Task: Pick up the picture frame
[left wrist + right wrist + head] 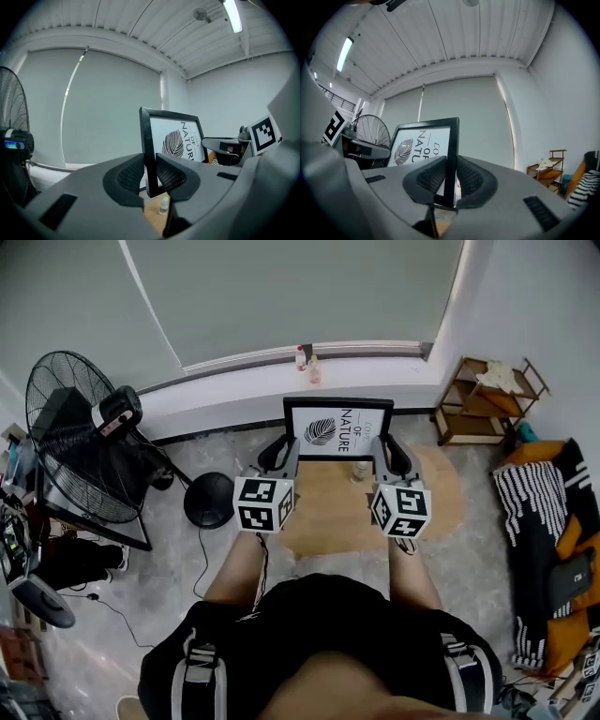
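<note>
Padded jaws of the left gripper [149, 172] are pinching the picture frame [174, 140] by its left edge, the right gripper [451, 177] is clamping its right edge; upright between them, it is probably hanging above the table [441, 507].

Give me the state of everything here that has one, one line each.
picture frame: upright, clamped on both side edges.
left hand-held gripper: shut on the frame's left edge.
right hand-held gripper: shut on the frame's right edge.
small bottle: standing upright on the wooden table.
roller blind: drawn down.
</note>
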The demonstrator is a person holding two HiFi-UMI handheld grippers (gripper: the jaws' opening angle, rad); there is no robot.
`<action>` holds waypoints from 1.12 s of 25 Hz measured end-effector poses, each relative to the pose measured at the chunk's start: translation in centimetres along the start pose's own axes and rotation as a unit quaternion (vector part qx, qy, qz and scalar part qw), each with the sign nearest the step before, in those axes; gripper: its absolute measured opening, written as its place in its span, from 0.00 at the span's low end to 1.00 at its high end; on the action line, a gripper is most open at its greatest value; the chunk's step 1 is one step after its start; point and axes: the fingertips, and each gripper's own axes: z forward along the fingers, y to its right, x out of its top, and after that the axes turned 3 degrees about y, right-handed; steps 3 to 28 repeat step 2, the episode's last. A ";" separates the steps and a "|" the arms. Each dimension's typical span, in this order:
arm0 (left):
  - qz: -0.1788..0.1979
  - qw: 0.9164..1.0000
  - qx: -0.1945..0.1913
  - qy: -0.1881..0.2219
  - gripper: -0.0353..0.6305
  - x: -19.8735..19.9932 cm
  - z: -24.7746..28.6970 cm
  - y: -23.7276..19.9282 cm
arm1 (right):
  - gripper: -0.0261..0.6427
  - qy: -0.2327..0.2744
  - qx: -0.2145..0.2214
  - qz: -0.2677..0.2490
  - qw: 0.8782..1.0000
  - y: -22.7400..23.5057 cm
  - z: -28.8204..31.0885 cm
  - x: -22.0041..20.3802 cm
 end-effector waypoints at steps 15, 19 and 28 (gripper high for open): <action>-0.001 1.000 0.000 -0.001 0.19 0.0 0.0 0.0 | 0.16 -0.001 0.001 0.000 1.000 -0.1 0.1 0.0; -0.001 1.000 0.000 -0.001 0.19 0.0 0.0 0.0 | 0.16 -0.001 0.001 0.000 1.000 -0.1 0.1 0.0; -0.001 1.000 0.000 -0.001 0.19 0.0 0.0 0.0 | 0.16 -0.001 0.001 0.000 1.000 -0.1 0.1 0.0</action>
